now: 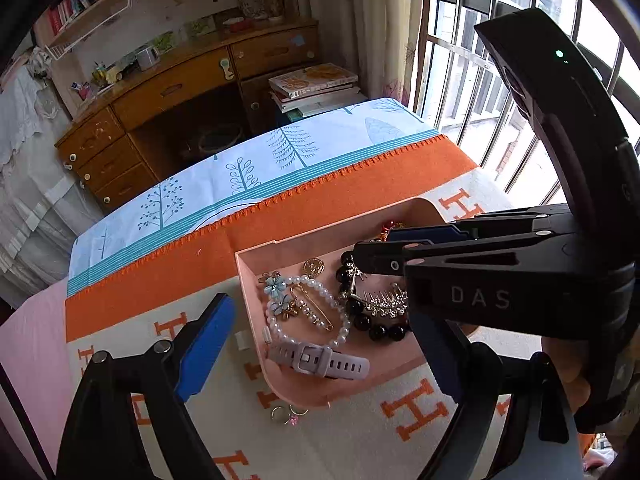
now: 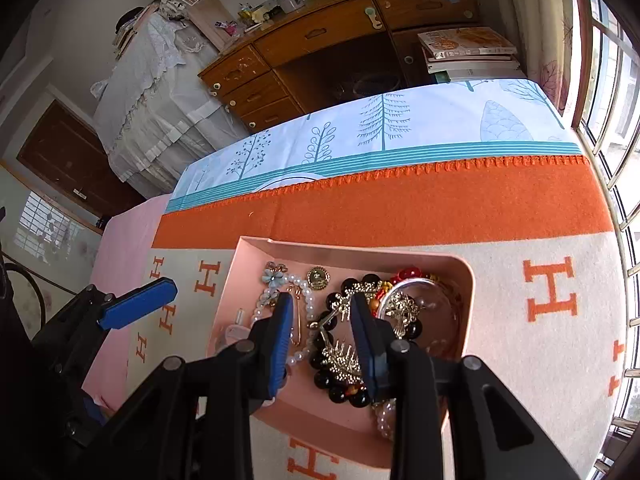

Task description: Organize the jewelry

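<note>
A shallow pink plastic tray point(image 2: 466, 276) on the blanket-covered bench holds tangled jewelry; the right claw point(image 2: 322, 340), part-open, straddles a light, stiff, prickly gold hair comb point(image 2: 340, 360), best pinched across its spine, while the left claw point(image 1: 320, 340) gapes empty

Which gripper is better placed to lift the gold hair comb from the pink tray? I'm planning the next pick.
Right, probably. The right gripper hangs over the pink tray with its slightly parted jaws straddling the gold hair comb. The left gripper stands wide open, one finger outside the tray's wall.
</note>
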Motion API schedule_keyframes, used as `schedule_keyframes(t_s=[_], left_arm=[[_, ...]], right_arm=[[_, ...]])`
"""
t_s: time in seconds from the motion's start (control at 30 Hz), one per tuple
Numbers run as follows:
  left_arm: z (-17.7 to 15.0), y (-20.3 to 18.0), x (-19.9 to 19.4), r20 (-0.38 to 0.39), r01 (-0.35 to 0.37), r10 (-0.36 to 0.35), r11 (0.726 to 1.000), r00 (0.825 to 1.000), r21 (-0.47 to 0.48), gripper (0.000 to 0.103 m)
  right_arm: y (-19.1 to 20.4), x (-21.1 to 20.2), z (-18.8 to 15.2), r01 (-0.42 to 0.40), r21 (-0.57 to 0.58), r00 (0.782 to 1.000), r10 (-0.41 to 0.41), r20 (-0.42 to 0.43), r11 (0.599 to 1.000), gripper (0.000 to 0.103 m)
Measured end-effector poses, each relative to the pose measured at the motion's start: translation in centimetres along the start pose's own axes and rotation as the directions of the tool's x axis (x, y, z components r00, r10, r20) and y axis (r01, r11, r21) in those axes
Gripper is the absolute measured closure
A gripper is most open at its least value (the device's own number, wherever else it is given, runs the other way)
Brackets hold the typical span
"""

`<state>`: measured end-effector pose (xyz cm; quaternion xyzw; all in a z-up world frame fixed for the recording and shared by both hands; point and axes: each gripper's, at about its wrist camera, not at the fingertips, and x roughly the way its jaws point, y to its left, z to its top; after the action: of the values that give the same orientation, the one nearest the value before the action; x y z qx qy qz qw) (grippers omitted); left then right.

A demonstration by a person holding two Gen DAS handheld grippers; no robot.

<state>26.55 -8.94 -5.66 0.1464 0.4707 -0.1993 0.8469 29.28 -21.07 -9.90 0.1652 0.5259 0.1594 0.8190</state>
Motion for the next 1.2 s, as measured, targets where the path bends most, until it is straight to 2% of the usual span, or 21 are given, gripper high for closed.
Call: schedule_keyframes(t_s=[0.3, 0.47, 0.7, 0.8, 1.0, 1.2], left_arm=[[-3.2, -0.9, -4.1, 0.032, -0.026, 0.026, 1.0, 0.999, 0.011, 0.012], [-6.1, -1.4, -6.1, 0.048, -0.039, 0.039, 0.999, 0.998, 0.0, 0.002], [-10.0, -1.7, -7.9, 0.063, -0.018, 0.02, 0.999, 0.998, -0.041, 0.002], [-11.5, -1.8, -8.3, 0.057, -0.042, 0.045, 0.997, 0.997, -0.058, 0.002], [-14.4, -1.5, -9.6, 0.059, -0.064, 0.072, 0.988, 0.996, -0.137, 0.002], [-17.5, -1.3, -10.7, 0.036, -0.104, 0.115, 0.969, 0.993, -0.226, 0.002]], right_arm=[[1.5, -3.1, -3.0, 0.036, -0.041, 0.999, -0.034, 0.038, 0.999, 0.073], [1.7, -4.3, -5.7, 0.052, -0.046, 0.998, -0.05, 0.047, 0.998, 0.073], [1.9, -5.1, -9.6, 0.083, -0.066, 0.995, -0.08, 0.051, 0.994, 0.073], [2.2, -5.7, -11.2, 0.097, -0.075, 0.994, -0.092, 0.066, 0.992, 0.073], [2.6, -6.9, -14.3, 0.124, -0.08, 0.988, -0.116, 0.101, 0.989, 0.073], [3.2, -7.6, -18.1, 0.13, -0.095, 0.988, -0.12, 0.102, 0.987, 0.066]])
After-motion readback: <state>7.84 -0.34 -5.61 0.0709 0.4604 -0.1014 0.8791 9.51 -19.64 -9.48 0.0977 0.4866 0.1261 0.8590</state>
